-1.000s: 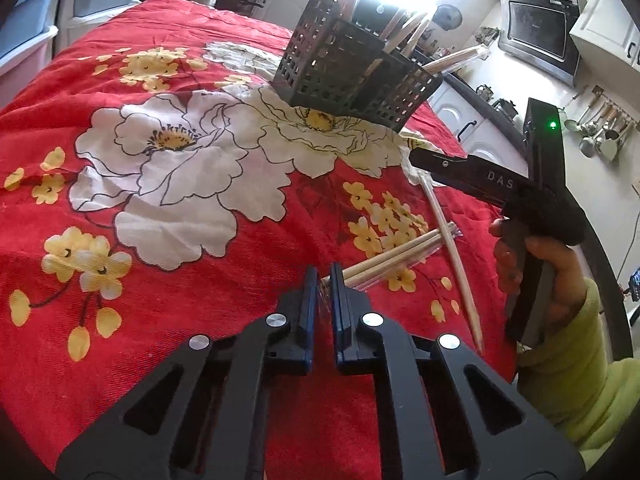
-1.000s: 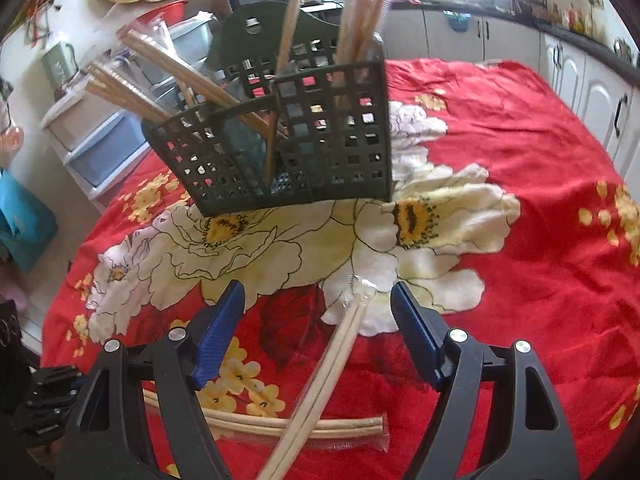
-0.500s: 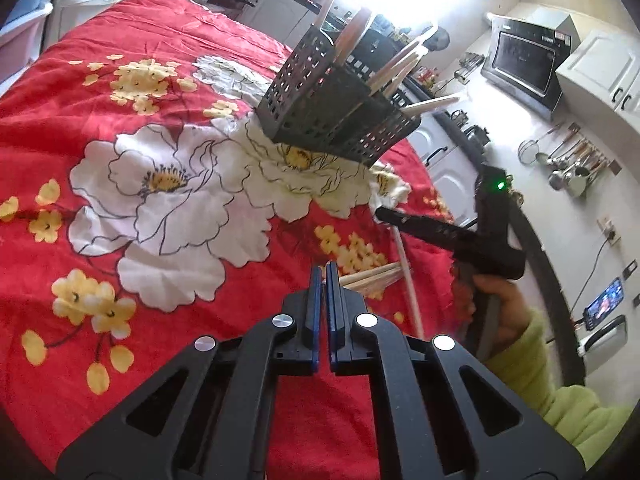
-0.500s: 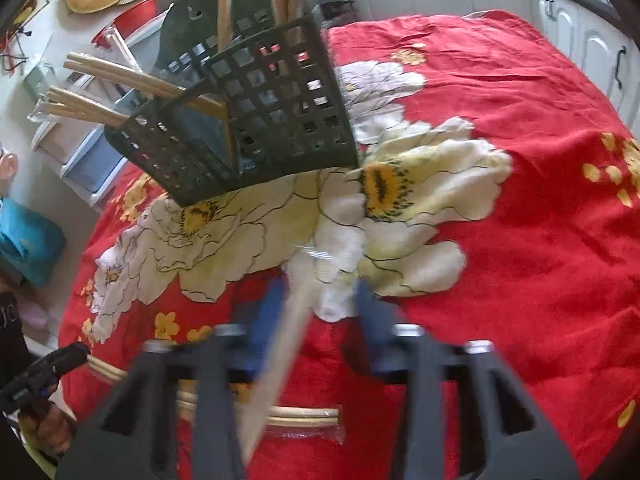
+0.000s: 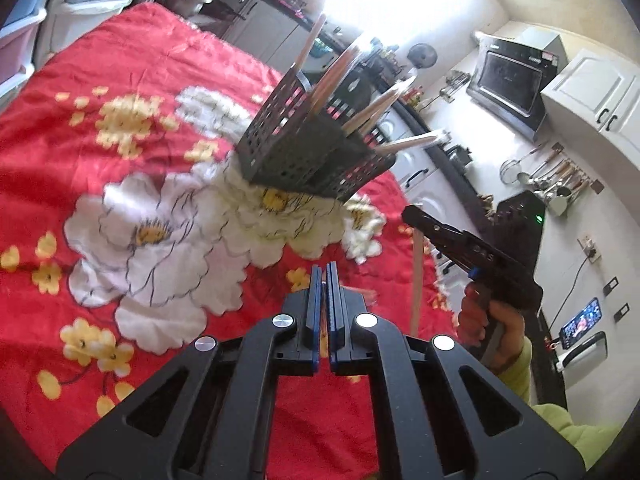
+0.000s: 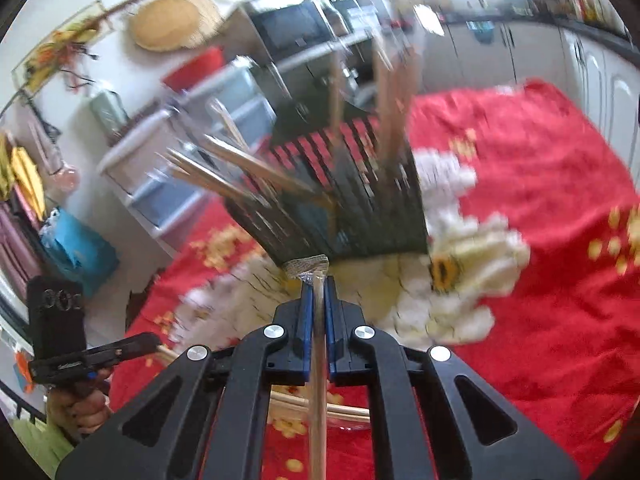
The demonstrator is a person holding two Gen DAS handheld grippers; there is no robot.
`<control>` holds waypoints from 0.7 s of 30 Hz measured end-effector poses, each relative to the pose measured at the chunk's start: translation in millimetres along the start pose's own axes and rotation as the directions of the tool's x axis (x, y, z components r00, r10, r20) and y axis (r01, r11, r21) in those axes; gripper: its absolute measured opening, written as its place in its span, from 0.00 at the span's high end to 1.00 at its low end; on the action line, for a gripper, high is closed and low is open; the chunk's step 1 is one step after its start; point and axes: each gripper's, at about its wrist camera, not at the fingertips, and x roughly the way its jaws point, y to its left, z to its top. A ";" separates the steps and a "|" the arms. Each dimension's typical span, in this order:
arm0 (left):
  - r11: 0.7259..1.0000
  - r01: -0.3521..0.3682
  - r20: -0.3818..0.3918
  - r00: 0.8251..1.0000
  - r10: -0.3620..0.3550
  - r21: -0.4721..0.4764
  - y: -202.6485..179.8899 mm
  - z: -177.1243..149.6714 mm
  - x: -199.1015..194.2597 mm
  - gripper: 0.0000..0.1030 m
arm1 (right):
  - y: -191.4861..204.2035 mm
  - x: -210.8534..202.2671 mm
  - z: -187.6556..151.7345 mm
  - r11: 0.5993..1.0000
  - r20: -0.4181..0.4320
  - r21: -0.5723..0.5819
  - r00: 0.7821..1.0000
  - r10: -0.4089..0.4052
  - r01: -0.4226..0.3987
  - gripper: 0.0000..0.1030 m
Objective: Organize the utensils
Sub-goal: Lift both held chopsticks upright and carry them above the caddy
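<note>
Right gripper (image 6: 318, 284) clamps wrapped chopsticks (image 6: 319, 360) just short of the black basket (image 6: 360, 208). Left gripper (image 5: 324, 270) closed, empty, above bare red cloth (image 5: 120, 60); second pair (image 6: 340, 410) lies beneath.

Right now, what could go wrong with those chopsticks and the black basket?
The right gripper pinches the wrapped chopsticks close to their top end, so the long free part could swing or slip out. The black basket already holds chopsticks leaning outward; poking the new pair in might knock them or tip it. The left gripper seems to hold another pair only at the tip, so it might drop.
</note>
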 end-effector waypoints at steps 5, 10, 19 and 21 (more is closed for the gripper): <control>0.999 0.028 0.040 0.999 -0.030 0.045 -19.5 17.4 -11.5 0.99 | 23.8 -28.7 14.2 0.998 0.108 -0.062 0.994 0.017 -0.011 0.95; 0.994 0.042 0.068 0.996 -0.049 0.100 -41.6 32.9 -19.0 1.00 | 38.6 -56.0 20.2 0.994 0.210 -0.112 0.978 0.021 0.002 0.95; 0.978 0.056 0.105 0.991 -0.078 0.199 -81.1 58.1 -29.2 1.00 | 44.2 -87.1 31.8 0.992 0.320 -0.127 0.947 0.021 0.021 0.95; 0.974 0.059 0.113 0.990 -0.085 0.220 -89.9 63.3 -31.0 1.00 | 44.1 -92.4 34.1 0.991 0.339 -0.129 0.941 0.020 0.025 0.95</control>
